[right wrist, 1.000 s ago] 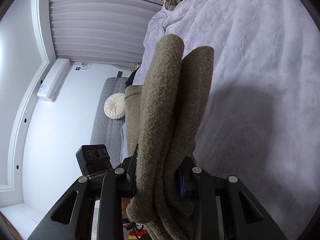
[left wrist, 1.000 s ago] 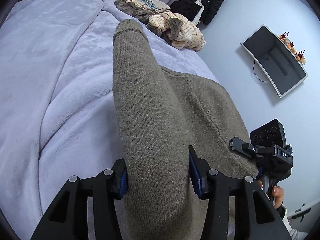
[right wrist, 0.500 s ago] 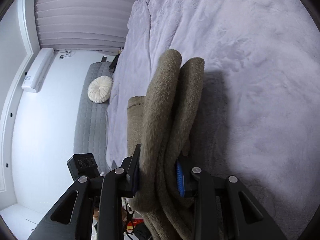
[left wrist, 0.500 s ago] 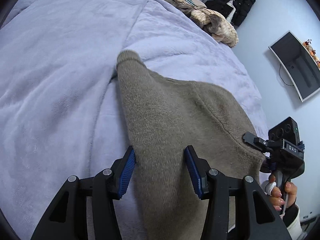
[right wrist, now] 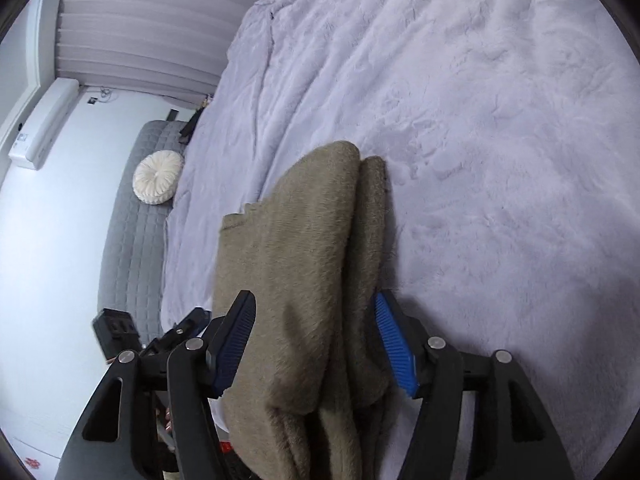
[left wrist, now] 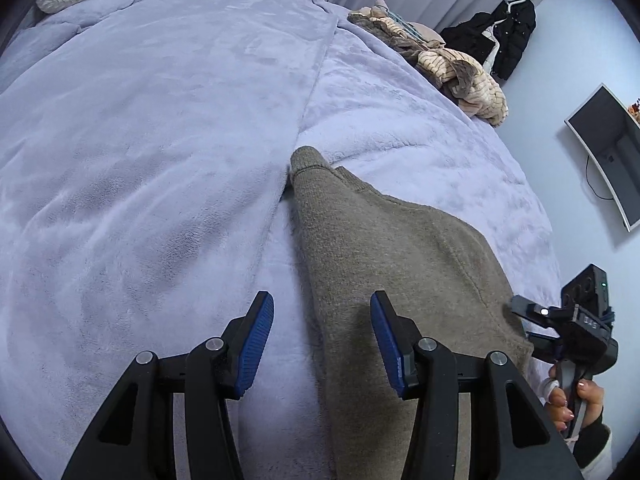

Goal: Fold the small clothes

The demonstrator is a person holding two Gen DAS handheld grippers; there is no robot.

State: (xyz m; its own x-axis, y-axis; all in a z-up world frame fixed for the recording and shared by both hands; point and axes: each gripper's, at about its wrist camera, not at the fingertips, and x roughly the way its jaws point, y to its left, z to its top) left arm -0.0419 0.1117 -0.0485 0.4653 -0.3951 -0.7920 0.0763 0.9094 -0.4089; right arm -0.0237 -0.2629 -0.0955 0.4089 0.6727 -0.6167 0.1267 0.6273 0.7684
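**Sweater down on the bed, both grippers loose**

The olive-brown sweater (left wrist: 384, 248) lies on the lilac blanket (left wrist: 160, 128), one sleeve cuff pointing up the bed. In the right wrist view its folded layers (right wrist: 316, 240) bunch between the blue pads.

The left gripper (left wrist: 322, 336) stands open, its pads clear of the knit. The right gripper (right wrist: 316, 340) is opening, with the fabric still between its jaws.

A heap of striped clothes (left wrist: 452, 68) sits far up the bed. A round cushion (right wrist: 157, 177) rests near the headboard.
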